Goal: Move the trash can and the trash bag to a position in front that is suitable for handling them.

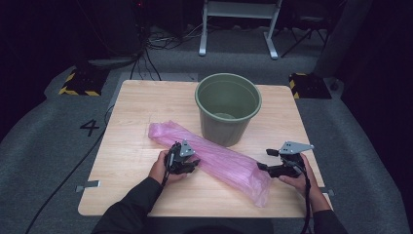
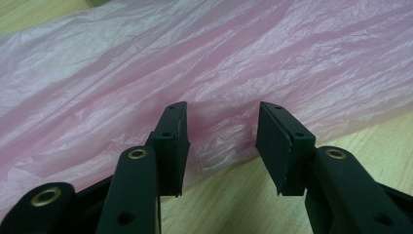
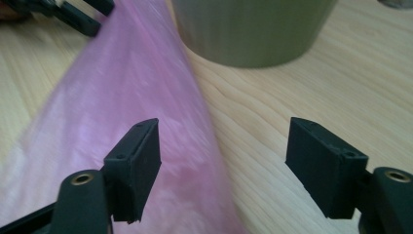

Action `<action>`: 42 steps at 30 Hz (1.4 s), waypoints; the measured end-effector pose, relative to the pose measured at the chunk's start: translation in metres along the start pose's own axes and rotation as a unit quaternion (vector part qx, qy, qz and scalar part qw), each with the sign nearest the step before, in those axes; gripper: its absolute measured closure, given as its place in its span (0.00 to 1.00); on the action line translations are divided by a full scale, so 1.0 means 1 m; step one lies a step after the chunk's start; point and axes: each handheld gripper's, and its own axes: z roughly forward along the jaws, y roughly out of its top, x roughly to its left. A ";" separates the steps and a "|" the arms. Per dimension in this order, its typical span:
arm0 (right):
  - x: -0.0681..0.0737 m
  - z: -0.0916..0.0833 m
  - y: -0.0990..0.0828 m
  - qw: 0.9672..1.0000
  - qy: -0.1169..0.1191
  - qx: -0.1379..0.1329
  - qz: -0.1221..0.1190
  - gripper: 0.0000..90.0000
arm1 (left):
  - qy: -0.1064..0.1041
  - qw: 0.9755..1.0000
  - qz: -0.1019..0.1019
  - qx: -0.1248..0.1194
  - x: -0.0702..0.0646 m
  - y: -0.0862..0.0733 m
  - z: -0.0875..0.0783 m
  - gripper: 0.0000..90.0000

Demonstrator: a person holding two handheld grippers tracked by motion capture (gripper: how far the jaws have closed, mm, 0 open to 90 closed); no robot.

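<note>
Diagonally across the pale wooden table (image 1: 126, 112) lies a long crinkled pink plastic bag (image 1: 214, 161), just before a green plastic bucket (image 1: 228, 108). At the bag's near edge, the left gripper (image 2: 221, 141) has its jaws parted, a fold of film between them, unpinched. Beside the bag's lower end, the right gripper (image 3: 221, 161) gapes wide over bare wood.

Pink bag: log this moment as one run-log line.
pink bag flat on table | bucket upright behind | left gripper open at bag edge | right gripper open, empty

Black gripper (image 1: 192, 165), grey plate, dark sleeves
</note>
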 end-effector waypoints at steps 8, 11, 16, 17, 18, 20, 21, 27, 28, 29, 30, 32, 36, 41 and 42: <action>0.021 0.025 0.009 0.999 0.013 0.037 -0.029 0.28 | 0.003 1.000 -0.002 -0.006 -0.003 0.000 0.002 0.57; 0.019 0.038 0.003 0.998 0.010 0.062 -0.022 0.28 | 0.001 1.000 -0.009 -0.009 0.002 -0.002 0.000 0.39; 0.013 0.044 -0.003 0.997 0.018 0.076 -0.009 0.30 | 0.021 1.000 -0.002 -0.007 0.011 -0.006 -0.006 0.21; 0.012 0.045 -0.004 0.997 0.018 0.078 -0.006 0.30 | 0.023 1.000 -0.015 -0.010 0.014 -0.008 -0.007 0.22; 0.011 0.045 -0.005 0.997 0.017 0.079 -0.005 0.30 | 0.015 0.999 -0.026 -0.016 0.018 -0.009 -0.008 0.22; 0.009 0.045 -0.007 0.997 0.020 0.081 -0.002 0.31 | 0.021 0.999 -0.041 -0.014 0.022 -0.011 -0.008 0.22; 0.009 0.045 -0.008 0.996 0.019 0.082 0.001 0.30 | 0.023 0.999 -0.046 -0.012 0.024 -0.012 -0.007 0.23; 0.007 0.046 -0.009 0.997 0.022 0.080 -0.001 0.31 | 0.013 0.999 -0.034 -0.004 0.022 -0.010 -0.003 0.39; 0.008 0.046 -0.010 0.996 0.023 0.080 -0.004 0.31 | 0.015 0.999 -0.034 -0.008 0.022 -0.009 -0.002 0.42; 0.008 0.046 -0.010 0.997 0.022 0.080 -0.005 0.31 | 0.009 0.999 -0.032 -0.008 0.022 -0.009 -0.002 0.49; 0.008 0.046 -0.010 0.996 0.022 0.081 -0.006 0.31 | 0.010 1.000 -0.026 -0.008 0.022 -0.009 -0.003 0.56; 0.009 0.045 -0.010 0.996 0.023 0.080 -0.009 0.31 | 0.016 1.000 -0.022 -0.007 0.023 -0.008 -0.003 0.63; 0.011 0.045 -0.011 0.996 0.025 0.081 -0.016 0.31 | 0.036 0.999 -0.023 -0.010 0.024 -0.005 0.001 0.79; 0.015 0.044 -0.010 0.996 0.026 0.081 -0.029 0.42 | 0.053 0.998 -0.029 -0.016 0.024 -0.005 0.004 0.91; 0.016 0.044 -0.010 0.996 0.028 0.080 -0.032 0.46 | 0.057 0.998 -0.037 -0.017 0.025 -0.005 0.004 0.83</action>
